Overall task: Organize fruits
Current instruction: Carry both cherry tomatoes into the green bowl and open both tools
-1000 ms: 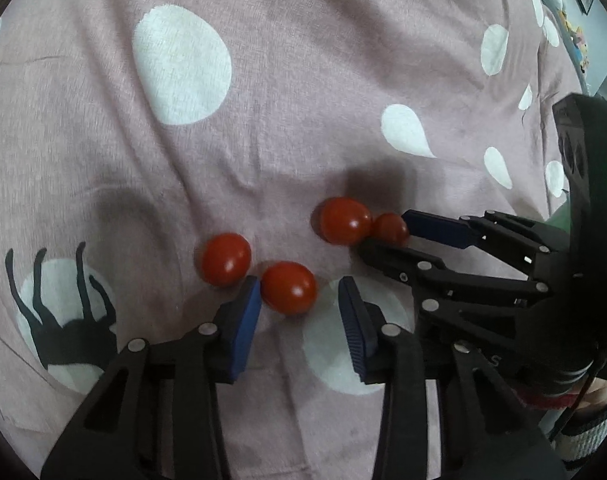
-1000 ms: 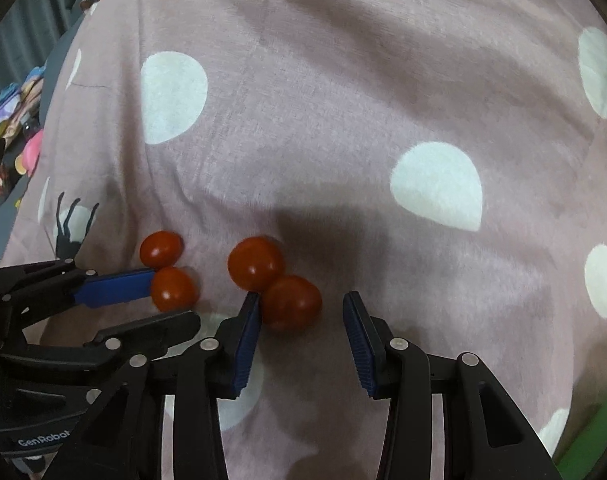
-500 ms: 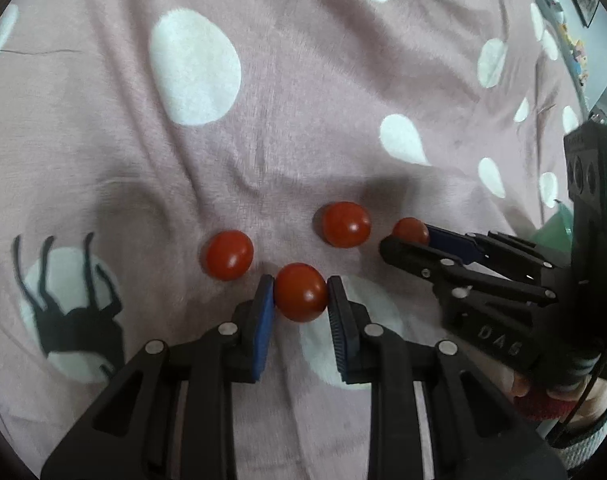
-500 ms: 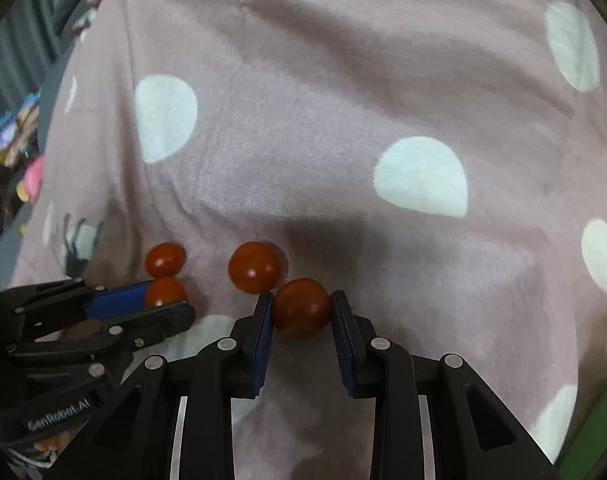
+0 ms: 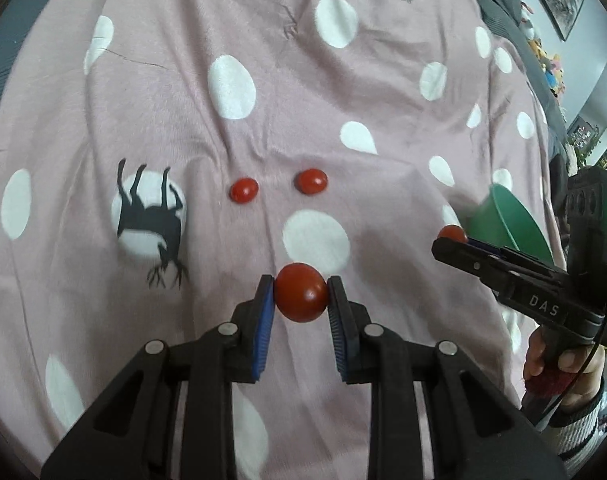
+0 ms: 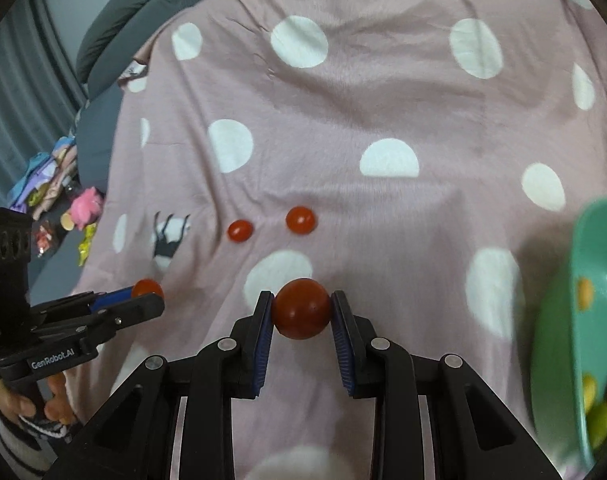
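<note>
Left gripper (image 5: 300, 300): ribbed blue fingers (image 5: 264, 312) clamped on a smooth, round red tomato (image 5: 300, 298), held above the cloth. Pink polka-dot cloth (image 5: 263, 120), soft and wrinkled; two loose glossy tomatoes, left one (image 5: 243, 190) and right one (image 5: 311, 181), lie apart near its middle. Right gripper (image 6: 301, 314): fingers clamped on a second tomato (image 6: 301, 314). Green bowl (image 6: 559, 340), smooth plastic, at the right edge; holds yellow-green fruits.
</note>
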Tool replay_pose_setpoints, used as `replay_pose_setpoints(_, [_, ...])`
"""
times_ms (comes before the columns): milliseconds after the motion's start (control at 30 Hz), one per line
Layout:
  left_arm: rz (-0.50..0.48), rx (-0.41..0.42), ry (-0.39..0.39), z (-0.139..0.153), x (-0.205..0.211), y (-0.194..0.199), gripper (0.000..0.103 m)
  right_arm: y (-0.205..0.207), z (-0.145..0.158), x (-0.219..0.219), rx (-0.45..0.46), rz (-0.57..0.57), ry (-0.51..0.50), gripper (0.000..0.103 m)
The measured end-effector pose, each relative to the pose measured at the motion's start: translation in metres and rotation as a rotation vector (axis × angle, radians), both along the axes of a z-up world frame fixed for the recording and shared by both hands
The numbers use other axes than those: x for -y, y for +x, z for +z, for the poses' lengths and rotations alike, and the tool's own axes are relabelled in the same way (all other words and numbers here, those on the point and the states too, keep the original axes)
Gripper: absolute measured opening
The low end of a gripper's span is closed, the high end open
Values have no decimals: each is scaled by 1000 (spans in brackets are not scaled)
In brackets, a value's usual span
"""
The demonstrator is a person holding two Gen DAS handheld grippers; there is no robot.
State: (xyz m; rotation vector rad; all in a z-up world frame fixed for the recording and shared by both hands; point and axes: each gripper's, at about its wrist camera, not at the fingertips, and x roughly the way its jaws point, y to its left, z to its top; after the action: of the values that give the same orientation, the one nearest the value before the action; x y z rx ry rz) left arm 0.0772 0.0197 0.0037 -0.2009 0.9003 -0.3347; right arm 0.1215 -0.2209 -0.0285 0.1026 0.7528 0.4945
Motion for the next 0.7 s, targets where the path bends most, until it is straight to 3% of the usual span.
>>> replay_pose_setpoints(367, [-25,-13,-5,13,17,-51,26,-67,6,27,2,-39,44,31])
replay_pose_setpoints(700, [-52,10,8,26,30,-74,26,-98,12,46,27,-72,73,31])
